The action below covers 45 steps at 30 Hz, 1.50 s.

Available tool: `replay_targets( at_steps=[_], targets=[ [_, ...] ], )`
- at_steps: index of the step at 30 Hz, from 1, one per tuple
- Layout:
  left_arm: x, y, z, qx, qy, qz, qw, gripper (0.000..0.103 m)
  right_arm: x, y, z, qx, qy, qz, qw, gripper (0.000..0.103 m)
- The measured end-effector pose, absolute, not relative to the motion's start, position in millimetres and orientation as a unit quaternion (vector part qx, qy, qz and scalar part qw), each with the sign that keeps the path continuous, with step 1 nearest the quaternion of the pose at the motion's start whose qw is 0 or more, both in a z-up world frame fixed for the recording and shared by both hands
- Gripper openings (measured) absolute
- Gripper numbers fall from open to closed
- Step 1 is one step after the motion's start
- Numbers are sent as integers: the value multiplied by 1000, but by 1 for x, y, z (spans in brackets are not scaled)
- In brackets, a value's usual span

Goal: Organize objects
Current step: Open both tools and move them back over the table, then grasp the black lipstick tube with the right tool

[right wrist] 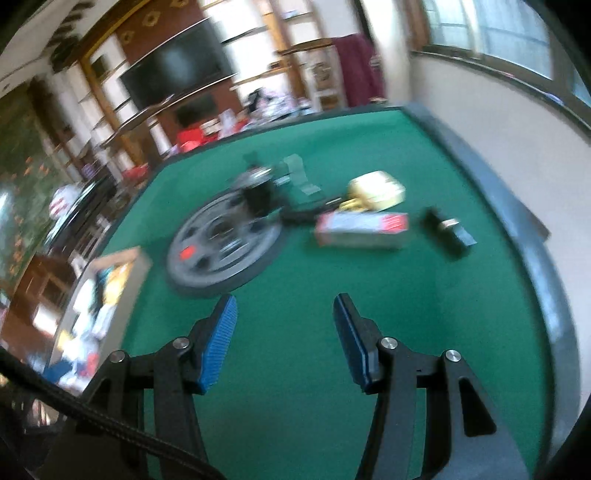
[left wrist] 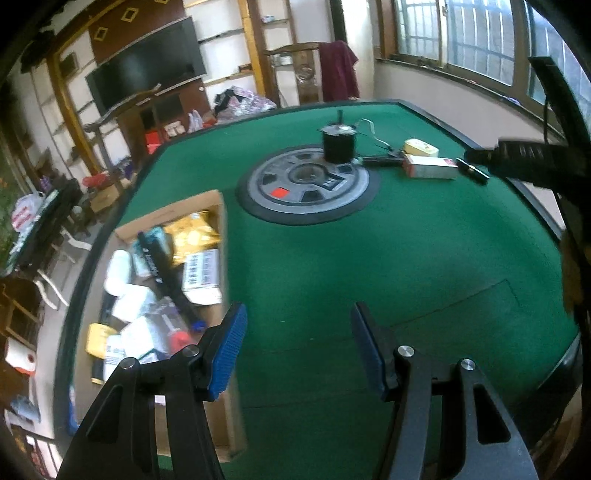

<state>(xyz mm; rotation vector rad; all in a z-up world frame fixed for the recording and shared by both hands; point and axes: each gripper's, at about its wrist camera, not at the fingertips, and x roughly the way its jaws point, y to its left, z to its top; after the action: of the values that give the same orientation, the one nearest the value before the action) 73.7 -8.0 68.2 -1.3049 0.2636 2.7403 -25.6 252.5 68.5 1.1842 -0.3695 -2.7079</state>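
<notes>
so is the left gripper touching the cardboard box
Cannot tell. In the left wrist view the left gripper, open and empty, has one finger overlapping the cardboard box wall, with no visible gap or contact.

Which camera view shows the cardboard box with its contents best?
The left wrist view: the cardboard box lies close and fairly sharp, so packets inside are distinguishable. In the right wrist view the same box sits at the left edge, blurred and partly cut off.

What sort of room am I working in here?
Probably a home living room: a wall-mounted TV among shelves, barred windows, and a green felt table that looks like a mahjong table.
</notes>
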Motion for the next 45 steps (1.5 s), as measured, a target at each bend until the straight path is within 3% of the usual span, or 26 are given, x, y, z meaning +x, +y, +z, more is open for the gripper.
replay_targets(
  at_steps=[7, 13, 19, 21, 27, 30, 32, 34, 45],
  targets=[
    [63, -3, 61, -446, 56, 891, 66, 52, -71, 358, 55, 378, -226, -898, 3, 53],
    [56, -4, 54, -457, 31, 886, 77, 52, -113, 358, 31, 404, -243, -881, 29, 53],
    [53, -7, 44, -472, 19, 878, 80, 52, -158, 320, 20, 426, -207, -878, 74, 53],
    [51, -8, 41, -476, 14, 875, 81, 52, -170, 307, 12, 452, -202, -862, 107, 53],
    [42, -20, 36, -478, -1, 874, 85, 52, -127, 260, 22, 495, -193, -770, 352, 55],
    [36, -25, 31, -481, -19, 872, 88, 52, -112, 297, 48, 450, -200, -826, 275, 57],
    [33, -28, 29, -484, -40, 869, 98, 52, -113, 333, 56, 422, -188, -876, 135, 64],
    [32, -30, 27, -486, -55, 866, 109, 52, -118, 351, 54, 417, -171, -890, 68, 68],
    [22, -33, 27, -489, -86, 859, 123, 52, -138, 337, 12, 461, -66, -885, -15, 67]
  ],
)
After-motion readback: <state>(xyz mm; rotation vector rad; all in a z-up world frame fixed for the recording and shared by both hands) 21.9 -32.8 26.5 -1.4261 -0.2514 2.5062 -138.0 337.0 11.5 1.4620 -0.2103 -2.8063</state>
